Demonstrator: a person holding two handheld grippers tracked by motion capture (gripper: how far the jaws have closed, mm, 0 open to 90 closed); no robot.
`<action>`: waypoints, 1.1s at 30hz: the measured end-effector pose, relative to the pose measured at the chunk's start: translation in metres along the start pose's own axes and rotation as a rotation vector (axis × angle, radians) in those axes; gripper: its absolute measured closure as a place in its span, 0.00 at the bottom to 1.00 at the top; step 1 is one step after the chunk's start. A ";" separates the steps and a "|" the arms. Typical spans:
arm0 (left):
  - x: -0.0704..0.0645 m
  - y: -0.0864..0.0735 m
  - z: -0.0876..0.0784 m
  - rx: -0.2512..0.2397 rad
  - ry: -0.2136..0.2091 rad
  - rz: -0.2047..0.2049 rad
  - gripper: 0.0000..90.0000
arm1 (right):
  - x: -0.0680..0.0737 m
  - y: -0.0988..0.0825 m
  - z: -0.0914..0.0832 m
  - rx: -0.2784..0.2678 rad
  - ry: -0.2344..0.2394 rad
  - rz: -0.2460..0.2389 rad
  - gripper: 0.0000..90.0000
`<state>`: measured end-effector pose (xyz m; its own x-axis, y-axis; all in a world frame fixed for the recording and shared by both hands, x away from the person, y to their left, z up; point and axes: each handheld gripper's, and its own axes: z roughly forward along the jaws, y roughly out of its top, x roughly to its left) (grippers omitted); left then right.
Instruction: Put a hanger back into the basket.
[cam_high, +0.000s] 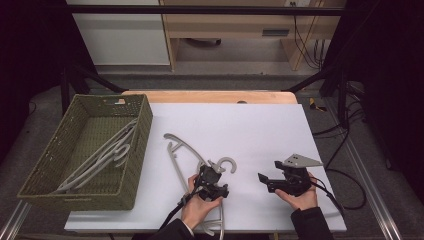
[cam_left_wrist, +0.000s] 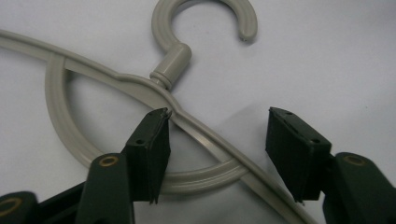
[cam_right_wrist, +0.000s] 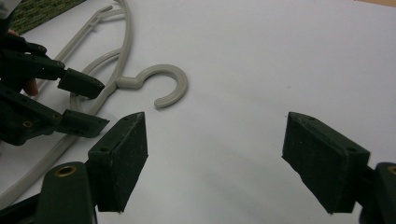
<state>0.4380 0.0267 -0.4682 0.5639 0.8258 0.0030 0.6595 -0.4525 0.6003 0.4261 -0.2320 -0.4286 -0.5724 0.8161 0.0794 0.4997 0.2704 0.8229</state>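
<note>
Now, on the white tabletop (cam_high: 250, 125), beside the green woven basket (cam_high: 142, 145), lies the grey plastic hanger (cam_left_wrist: 187, 119). My left gripper (cam_left_wrist: 217, 135) straddles its neck, jaws spread, unclamped; my right gripper (cam_right_wrist: 215, 158) gapes over bare table, holding nothing.

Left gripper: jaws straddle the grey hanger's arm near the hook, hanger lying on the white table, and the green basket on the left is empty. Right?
Not quite: the green basket is not empty. The high view shows grey hangers lying inside it. The rest holds: the left gripper has its jaws either side of the grey hanger near the hook, on the white table.
</note>
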 end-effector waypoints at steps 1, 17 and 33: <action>0.002 0.000 -0.001 -0.001 -0.002 0.001 0.48 | 0.000 0.000 0.000 -0.001 0.001 0.002 0.25; 0.030 -0.010 -0.023 -0.028 -0.229 -0.004 0.73 | 0.000 0.000 -0.001 0.005 0.002 0.001 0.25; 0.063 -0.002 -0.019 0.000 0.007 -0.030 0.54 | 0.000 0.001 -0.002 0.003 0.004 -0.002 0.26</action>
<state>0.4624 0.0865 -0.4540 0.5399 0.8417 -0.0094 0.6765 -0.4273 0.5998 0.4252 -0.2323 -0.4270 -0.5760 0.8135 0.0804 0.5008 0.2734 0.8212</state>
